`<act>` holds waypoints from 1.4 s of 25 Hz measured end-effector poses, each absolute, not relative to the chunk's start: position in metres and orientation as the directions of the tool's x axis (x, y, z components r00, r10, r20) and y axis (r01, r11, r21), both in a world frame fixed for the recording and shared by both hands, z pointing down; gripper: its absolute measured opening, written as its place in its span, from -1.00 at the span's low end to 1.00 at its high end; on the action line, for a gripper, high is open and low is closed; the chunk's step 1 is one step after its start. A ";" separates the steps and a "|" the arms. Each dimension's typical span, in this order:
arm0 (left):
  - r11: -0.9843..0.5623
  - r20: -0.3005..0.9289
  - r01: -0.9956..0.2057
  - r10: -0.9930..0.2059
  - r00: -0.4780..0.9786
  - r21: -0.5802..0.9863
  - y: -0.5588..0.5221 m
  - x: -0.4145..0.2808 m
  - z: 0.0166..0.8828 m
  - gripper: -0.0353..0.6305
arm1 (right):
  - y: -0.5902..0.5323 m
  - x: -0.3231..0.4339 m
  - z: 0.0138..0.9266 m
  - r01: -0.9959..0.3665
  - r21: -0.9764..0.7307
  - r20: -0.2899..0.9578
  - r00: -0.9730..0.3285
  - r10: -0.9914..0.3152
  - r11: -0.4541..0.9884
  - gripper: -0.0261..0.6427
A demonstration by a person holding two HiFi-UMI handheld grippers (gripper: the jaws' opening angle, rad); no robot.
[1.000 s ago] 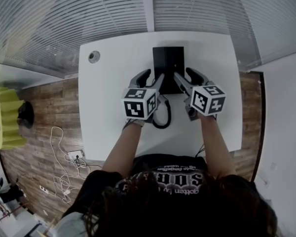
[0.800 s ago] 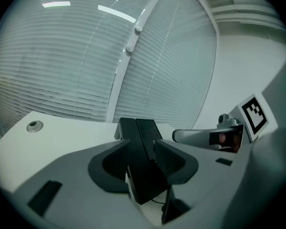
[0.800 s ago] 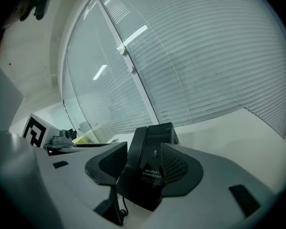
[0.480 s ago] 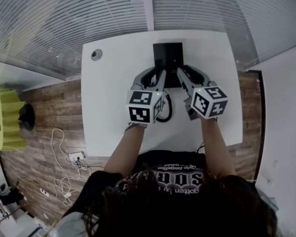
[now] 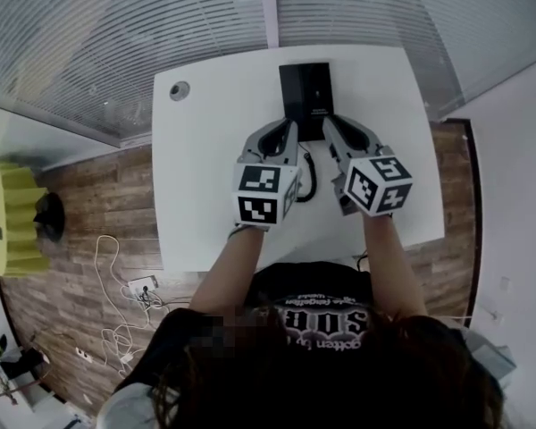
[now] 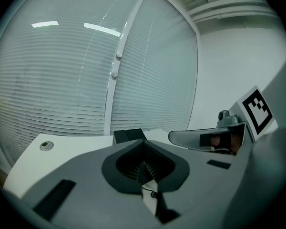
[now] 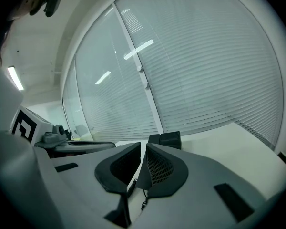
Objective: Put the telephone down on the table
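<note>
- The telephone (image 5: 305, 96) lies flat on the white counter (image 5: 205, 177), just ahead of both sets of jaw tips and centred between them. By the look of it the task is already done.
- The left hand-held gripper (image 5: 292, 127) has just been closing. Its jaws now meet, with nothing between them.
- The right hand-held gripper (image 5: 327, 122) has also just been closing. Its jaws are narrowed to a thin slit, and nothing is in that slit either.
- Neither hand-held gripper touches the telephone. Both sit side by side, close together, on the person's side of it.
- The coiled cord (image 5: 309, 184) runs back from the telephone, passing under and between the two hand-held grippers.
- Handling, as a judgement: the body looks like a stiff plastic shell, fairly light and smooth enough to slip under a weak pinch. It is unlikely to give when squeezed.
- The cord is springy and would probably tug or swing if the set were lifted.
- The best hold would seem to be on the two long side edges, one hand-held gripper on each. Keep clear of the cord and the top face.
</note>
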State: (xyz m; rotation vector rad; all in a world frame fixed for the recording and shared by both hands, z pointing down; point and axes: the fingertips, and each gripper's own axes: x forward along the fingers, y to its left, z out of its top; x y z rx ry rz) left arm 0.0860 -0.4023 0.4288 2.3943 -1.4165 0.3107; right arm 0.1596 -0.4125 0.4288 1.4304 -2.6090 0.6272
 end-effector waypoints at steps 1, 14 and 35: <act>-0.449 0.355 -0.876 -0.801 0.482 0.175 -0.398 0.085 0.426 -0.88 | -0.408 0.158 0.427 -0.829 -0.302 0.277 -0.550 -0.788 0.472 -0.76; -0.490 0.317 -0.861 -0.802 0.506 0.133 -0.341 0.072 0.408 -0.89 | -0.345 0.148 0.403 -0.865 -0.244 0.248 -0.493 -0.834 0.439 -0.79; -0.509 0.264 -0.855 -0.815 0.517 0.103 -0.281 0.051 0.383 -0.89 | -0.277 0.141 0.380 -0.897 -0.191 0.214 -0.435 -0.875 0.399 -0.83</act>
